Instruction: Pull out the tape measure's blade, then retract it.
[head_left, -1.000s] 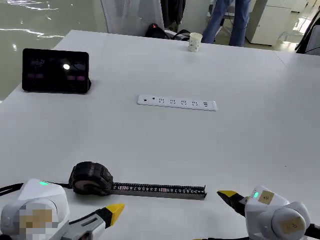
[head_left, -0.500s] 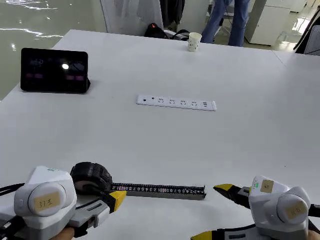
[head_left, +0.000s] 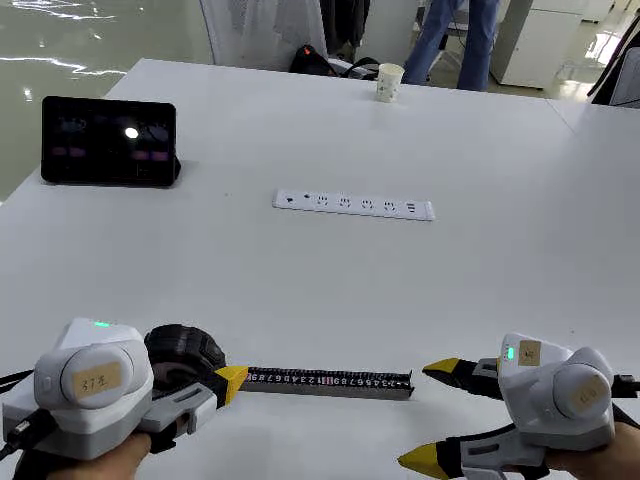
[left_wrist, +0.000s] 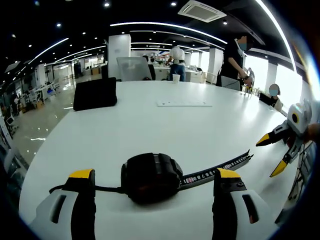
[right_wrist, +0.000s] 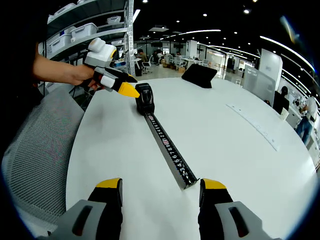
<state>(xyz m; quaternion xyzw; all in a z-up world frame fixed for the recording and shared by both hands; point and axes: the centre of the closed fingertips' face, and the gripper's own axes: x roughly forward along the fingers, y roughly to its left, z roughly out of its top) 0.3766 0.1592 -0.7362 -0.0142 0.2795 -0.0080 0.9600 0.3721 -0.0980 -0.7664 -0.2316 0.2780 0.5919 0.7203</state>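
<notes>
Low in the left gripper view, the left gripper (left_wrist: 154, 174) is held level, jaws spread on both sides of the tape measure's round, ribbed black case (head_left: 185, 355), not touching it; the flat printed blade (head_left: 330, 381) lies pulled out on the smooth white table (head_left: 420, 290); at lower right of the head view, the right gripper (head_left: 430, 415) gapes just beyond the blade's end; higher up we see a white power strip (head_left: 352, 205), a dark tablet (head_left: 110, 141) and a paper cup (head_left: 390, 83), contents hidden.

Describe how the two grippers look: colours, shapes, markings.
The left gripper and the right gripper have rounded white-grey bodies, yellow-tipped jaws and a small green light on top. The tan sticker on the left one reads 37.
</notes>
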